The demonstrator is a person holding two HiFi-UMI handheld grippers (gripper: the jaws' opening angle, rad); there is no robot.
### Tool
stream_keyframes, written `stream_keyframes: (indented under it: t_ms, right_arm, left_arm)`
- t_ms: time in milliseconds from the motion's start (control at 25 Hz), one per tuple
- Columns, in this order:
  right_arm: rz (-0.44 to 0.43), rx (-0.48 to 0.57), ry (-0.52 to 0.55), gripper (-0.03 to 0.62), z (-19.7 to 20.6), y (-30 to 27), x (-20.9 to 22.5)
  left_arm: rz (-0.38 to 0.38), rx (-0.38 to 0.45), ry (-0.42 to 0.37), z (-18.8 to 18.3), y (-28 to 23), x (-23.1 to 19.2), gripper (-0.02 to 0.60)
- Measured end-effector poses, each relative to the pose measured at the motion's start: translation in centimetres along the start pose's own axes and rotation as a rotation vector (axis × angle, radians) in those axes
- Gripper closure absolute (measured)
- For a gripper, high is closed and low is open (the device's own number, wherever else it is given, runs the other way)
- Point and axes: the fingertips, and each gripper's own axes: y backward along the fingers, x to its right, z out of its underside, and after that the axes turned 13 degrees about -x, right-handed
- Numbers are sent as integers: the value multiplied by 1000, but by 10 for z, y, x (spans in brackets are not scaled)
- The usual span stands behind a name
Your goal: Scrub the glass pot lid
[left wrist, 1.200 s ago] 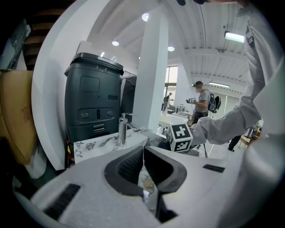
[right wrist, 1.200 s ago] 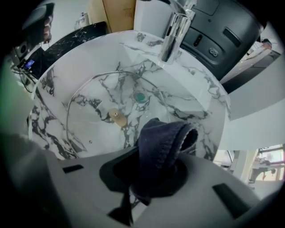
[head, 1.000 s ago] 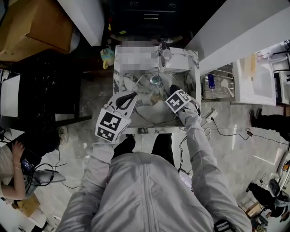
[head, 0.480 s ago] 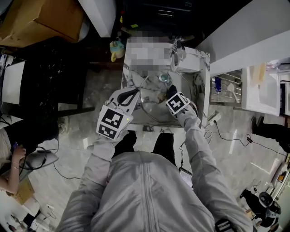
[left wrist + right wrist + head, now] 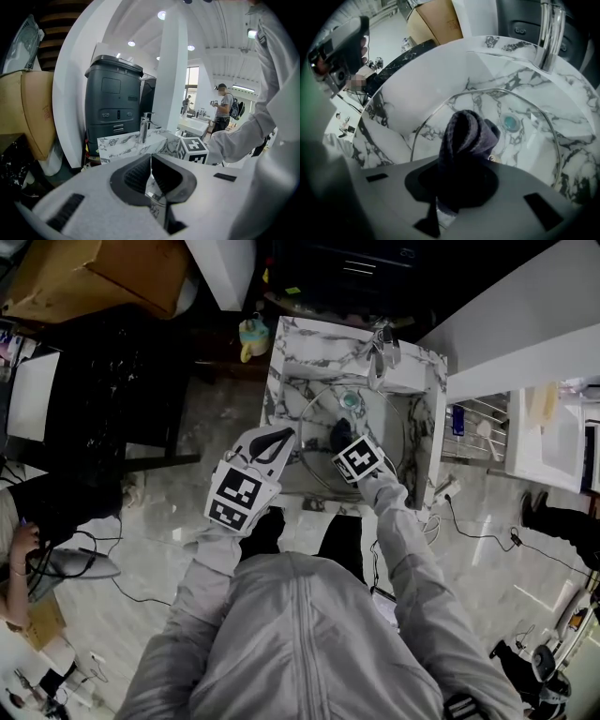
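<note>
While a person in a grey jacket stands at a small marble sink, the right gripper [image 5: 459,171] pinches a folded dark cloth [image 5: 466,138] between its jaws. The cloth's rounded end is held over the glass pot lid [image 5: 532,145]; whether cloth and glass touch cannot be told. The left gripper [image 5: 151,159] is held up at the sink's near left edge, its jaws pressed together with nothing gripped.

The lid lies in the marble basin [image 5: 412,93] and fills most of it, its metal rim running near the basin walls. Only a narrow band of bare marble is left around the lid. Through the glass shows the basin's teal drain [image 5: 510,123]. Beyond it, a chrome faucet [image 5: 551,33] stands upright on the far rim. The sink top is narrow, with open floor on both sides.

Past the sink stands a black cabinet [image 5: 112,110]. To its left is a cardboard box [image 5: 33,112] bearing a red mark too small to read. The boldest print in view is the black-and-white square pattern on each gripper's marker cube [image 5: 236,498]. Farther back, a person [image 5: 224,110] stands among other sinks.
</note>
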Motion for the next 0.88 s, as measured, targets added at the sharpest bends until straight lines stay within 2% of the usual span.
stream_keyframes:
  t_ms: [200,320,480,720,800,880]
  right_arm:
    - [-83,46,16,530,-15,0,-23]
    - [-165,81,17,530,-25,2,-40]
    - [-330,167,-31,530,-41,14,-57]
    - [-603,359,-107,530,-64,60,-77]
    - [-646,383,-144,530,-65,66,-76]
    - [-646,359,-177,530,-57,62,-71]
  left_arm:
    - [-3,0,4,1,2,-1,554]
    - [-4,-1,4,1,2,-1,554]
    - [-7,0,3,0,4,-3,554]
    - [-10,6,-1,1,5,-2,554]
    - [-4,8,-7,-2,5,1,554]
    - [4,9,-15,-5,5,4,554]
